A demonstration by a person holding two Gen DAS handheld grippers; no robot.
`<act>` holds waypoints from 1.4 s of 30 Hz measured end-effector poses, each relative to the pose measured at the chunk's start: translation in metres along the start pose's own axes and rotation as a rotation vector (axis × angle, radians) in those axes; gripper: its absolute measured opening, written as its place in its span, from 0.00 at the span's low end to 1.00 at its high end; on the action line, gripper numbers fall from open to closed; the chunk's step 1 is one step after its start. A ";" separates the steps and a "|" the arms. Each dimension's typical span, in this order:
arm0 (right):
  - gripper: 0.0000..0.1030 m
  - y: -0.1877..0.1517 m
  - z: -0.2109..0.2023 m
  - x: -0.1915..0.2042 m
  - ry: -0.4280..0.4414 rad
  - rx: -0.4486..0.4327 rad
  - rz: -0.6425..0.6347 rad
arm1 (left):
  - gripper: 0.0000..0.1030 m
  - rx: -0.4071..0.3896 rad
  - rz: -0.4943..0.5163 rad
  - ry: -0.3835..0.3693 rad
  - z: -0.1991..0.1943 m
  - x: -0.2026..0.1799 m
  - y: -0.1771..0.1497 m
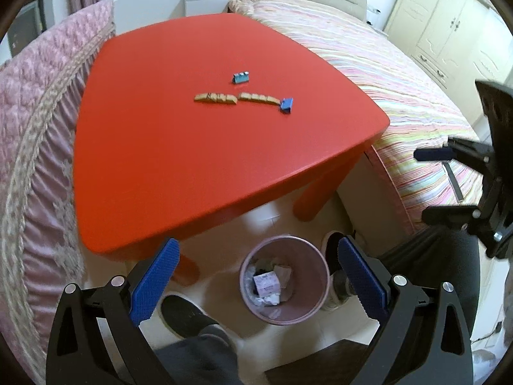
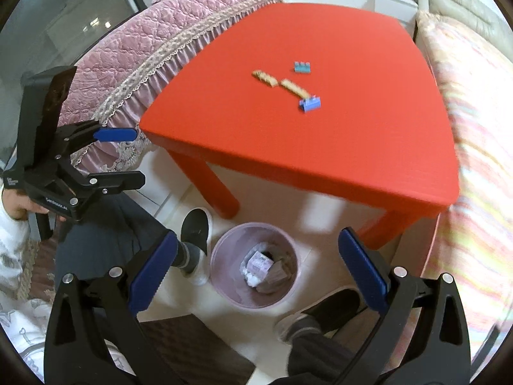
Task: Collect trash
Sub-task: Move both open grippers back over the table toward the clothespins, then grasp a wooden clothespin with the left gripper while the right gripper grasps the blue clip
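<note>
1. Left gripper [image 1: 256,276]: jaws spread wide, nothing between the blue pads [image 1: 154,284]. It hangs over the floor in front of the table, above the bin.
2. Right gripper [image 2: 256,272]: jaws likewise spread wide and empty, also above the bin. In the left view it shows at the right edge, over the striped bed [image 1: 368,64].
3. Bin [image 1: 315,304]: pink, round, on the pale floor between the person's two shoes [image 1: 182,316], just before the table's near edge. Crumpled paper and a small printed box lie inside.
4. Table [image 1: 192,160]: red, low. Four items sit near its middle, well apart from both grippers.
5. Two tan strips [image 1: 215,97] lie end to end in a line.
6. Blue brick [image 1: 287,104] touches the right end of the strips.
7. Teal brick [image 1: 240,77] lies just beyond the strips, apart from them.
8. Pink quilted cover [image 1: 38,112] borders the table's left side.
</note>
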State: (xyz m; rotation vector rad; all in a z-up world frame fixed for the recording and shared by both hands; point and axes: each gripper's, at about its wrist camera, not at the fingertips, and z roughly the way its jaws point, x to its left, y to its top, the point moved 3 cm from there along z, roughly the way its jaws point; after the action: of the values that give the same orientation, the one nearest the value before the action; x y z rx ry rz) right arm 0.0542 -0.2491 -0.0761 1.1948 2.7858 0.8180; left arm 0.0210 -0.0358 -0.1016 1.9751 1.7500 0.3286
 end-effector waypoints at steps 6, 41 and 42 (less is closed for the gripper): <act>0.96 0.032 0.000 -0.008 -0.010 0.026 -0.069 | 0.92 0.026 0.058 -0.002 0.001 0.010 0.025; 0.95 0.136 0.108 -0.043 -0.017 0.222 -0.324 | 0.92 0.161 0.791 -0.213 0.099 0.032 0.144; 0.92 0.138 0.111 -0.044 -0.016 0.225 -0.324 | 0.92 0.163 0.806 -0.223 0.102 0.032 0.145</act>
State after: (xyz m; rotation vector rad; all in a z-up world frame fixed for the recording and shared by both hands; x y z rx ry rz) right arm 0.2004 -0.1485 -0.1169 0.7269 3.0034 0.4794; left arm 0.2002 -0.0340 -0.1215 2.6480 0.8003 0.2084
